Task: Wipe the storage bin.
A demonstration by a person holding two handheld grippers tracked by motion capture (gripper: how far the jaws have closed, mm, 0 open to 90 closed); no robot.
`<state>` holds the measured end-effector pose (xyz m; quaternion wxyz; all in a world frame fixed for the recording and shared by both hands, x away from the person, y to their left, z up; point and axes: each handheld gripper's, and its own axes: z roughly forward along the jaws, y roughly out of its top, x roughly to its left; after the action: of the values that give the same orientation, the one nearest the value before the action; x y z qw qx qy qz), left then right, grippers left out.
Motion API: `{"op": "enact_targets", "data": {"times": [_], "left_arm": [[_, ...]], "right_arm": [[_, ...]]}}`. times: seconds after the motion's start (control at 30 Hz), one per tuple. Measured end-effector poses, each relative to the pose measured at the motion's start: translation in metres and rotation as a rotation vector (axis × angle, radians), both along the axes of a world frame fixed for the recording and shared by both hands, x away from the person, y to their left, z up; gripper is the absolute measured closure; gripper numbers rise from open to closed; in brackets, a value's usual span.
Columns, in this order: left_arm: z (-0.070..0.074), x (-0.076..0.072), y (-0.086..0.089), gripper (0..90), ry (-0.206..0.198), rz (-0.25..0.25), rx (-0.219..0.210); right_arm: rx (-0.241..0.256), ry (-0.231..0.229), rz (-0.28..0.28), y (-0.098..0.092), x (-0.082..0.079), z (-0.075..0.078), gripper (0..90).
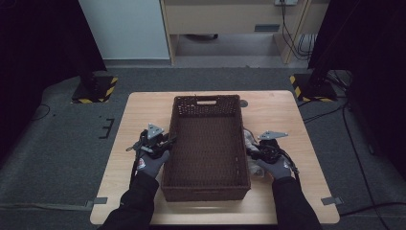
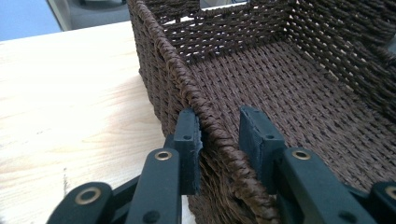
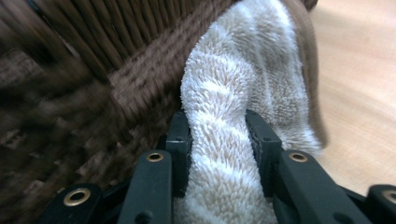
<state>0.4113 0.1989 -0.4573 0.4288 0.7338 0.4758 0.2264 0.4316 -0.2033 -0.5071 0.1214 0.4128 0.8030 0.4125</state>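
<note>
Towel [image 3: 233,140], fluffy cream terry cloth pinched by the right gripper [image 3: 217,149] against the right wall of the brown woven rectangular basket [image 2: 299,93] mid-surface, should lift over the rim while the left gripper [image 2: 219,140], spread astride the left rim, steadies it.

Black tongs [image 2: 219,140], brass rivets, grey gloves, dark sleeves

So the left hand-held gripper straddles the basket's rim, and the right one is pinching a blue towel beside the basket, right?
Not blue: the right gripper view shows the towel is cream-white. The rest holds: the left hand-held gripper straddles the basket's rim, and the right hand-held gripper pinches the towel.
</note>
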Motion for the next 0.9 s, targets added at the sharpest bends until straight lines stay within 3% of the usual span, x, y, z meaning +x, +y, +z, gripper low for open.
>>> {"op": "enact_targets", "data": {"times": [0.13, 0.23, 0.33, 0.4, 0.47, 0.57, 0.8, 0.9], "left_arm": [[0.0, 0.0, 0.0, 66.8, -0.008, -0.005, 0.008], [-0.001, 0.001, 0.002, 59.5, -0.011, 0.001, 0.008], [-0.002, 0.002, 0.004, 54.0, -0.008, 0.004, 0.001], [-0.001, 0.002, 0.003, 55.7, -0.011, -0.001, 0.007], [-0.001, 0.001, 0.003, 56.7, -0.011, -0.002, 0.008], [-0.001, 0.001, 0.002, 60.5, -0.015, -0.012, 0.005], [0.0, 0.001, 0.0, 66.0, -0.011, -0.012, 0.021], [0.0, 0.003, 0.001, 66.2, -0.009, -0.015, 0.017]], "right_arm": [[0.016, -0.008, -0.013, -0.001, 0.001, 0.003, 67.5], [0.053, -0.069, -0.031, -0.005, -0.001, 0.018, 67.4], [0.136, -0.15, -0.039, -0.012, -0.006, 0.036, 67.4], [0.159, -0.197, -0.027, -0.015, -0.011, 0.045, 67.4], [0.166, -0.211, -0.018, -0.015, -0.014, 0.047, 67.5], [0.152, -0.194, -0.002, -0.014, -0.013, 0.042, 67.6], [0.014, -0.049, 0.017, 0.002, -0.006, 0.005, 67.5], [-0.015, -0.035, 0.014, 0.007, -0.004, -0.001, 67.5]]}}
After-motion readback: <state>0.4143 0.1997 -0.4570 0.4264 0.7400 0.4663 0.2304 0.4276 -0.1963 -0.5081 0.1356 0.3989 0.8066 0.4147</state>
